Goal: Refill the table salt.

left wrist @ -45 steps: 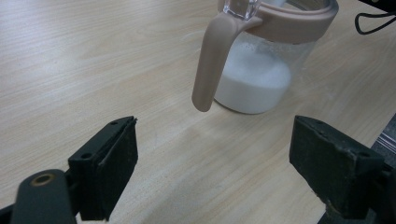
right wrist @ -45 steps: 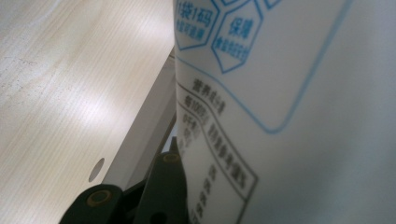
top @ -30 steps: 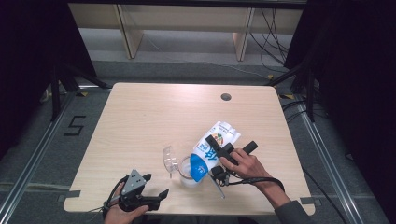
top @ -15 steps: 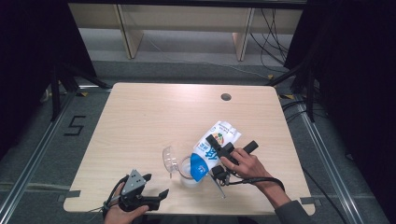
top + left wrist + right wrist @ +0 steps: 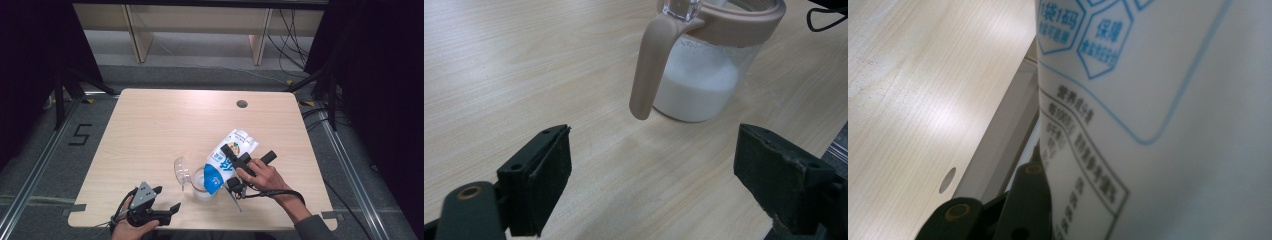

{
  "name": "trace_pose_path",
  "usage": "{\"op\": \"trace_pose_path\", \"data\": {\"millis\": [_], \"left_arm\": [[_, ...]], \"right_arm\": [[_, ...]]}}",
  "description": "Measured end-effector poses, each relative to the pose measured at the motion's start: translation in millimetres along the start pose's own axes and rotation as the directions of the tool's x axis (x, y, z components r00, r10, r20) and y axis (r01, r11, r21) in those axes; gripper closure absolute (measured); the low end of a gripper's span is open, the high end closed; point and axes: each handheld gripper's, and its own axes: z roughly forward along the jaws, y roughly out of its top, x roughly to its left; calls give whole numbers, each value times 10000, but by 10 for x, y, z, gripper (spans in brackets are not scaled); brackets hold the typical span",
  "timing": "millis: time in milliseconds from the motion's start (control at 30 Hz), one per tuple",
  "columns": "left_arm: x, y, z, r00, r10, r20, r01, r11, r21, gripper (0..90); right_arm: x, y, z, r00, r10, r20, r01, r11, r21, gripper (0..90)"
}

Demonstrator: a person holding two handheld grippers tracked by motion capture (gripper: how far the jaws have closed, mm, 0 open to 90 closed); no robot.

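A white and blue pouch [image 5: 227, 160] with printed text hangs tilted, its lower blue end over a clear jug [image 5: 192, 176]. My right gripper [image 5: 247, 154] is shut on the pouch, which fills most of the right gripper view [image 5: 1158, 100], beside one black finger [image 5: 1028, 200]. The jug [image 5: 704, 75] has a beige rim and handle [image 5: 649, 65] and holds white contents. Its lid stands swung up to the left. My left gripper [image 5: 166, 198] rests near the table's front left edge; it [image 5: 654, 185] is open, facing the jug's handle, nothing between its fingers.
The light wooden table [image 5: 165, 130] has a round cable hole [image 5: 242, 104] at the back right. A cable trails from the right gripper along the front edge. Wooden shelf legs and cables stand on the floor beyond the table.
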Motion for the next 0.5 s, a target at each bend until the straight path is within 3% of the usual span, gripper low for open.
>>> {"op": "trace_pose_path", "data": {"millis": [500], "left_arm": [[1,0,1,10000,5,20,-5,10000,-10,150]], "right_arm": [[-5,3,2,10000,7,-23,-7,10000,12,778]]}}
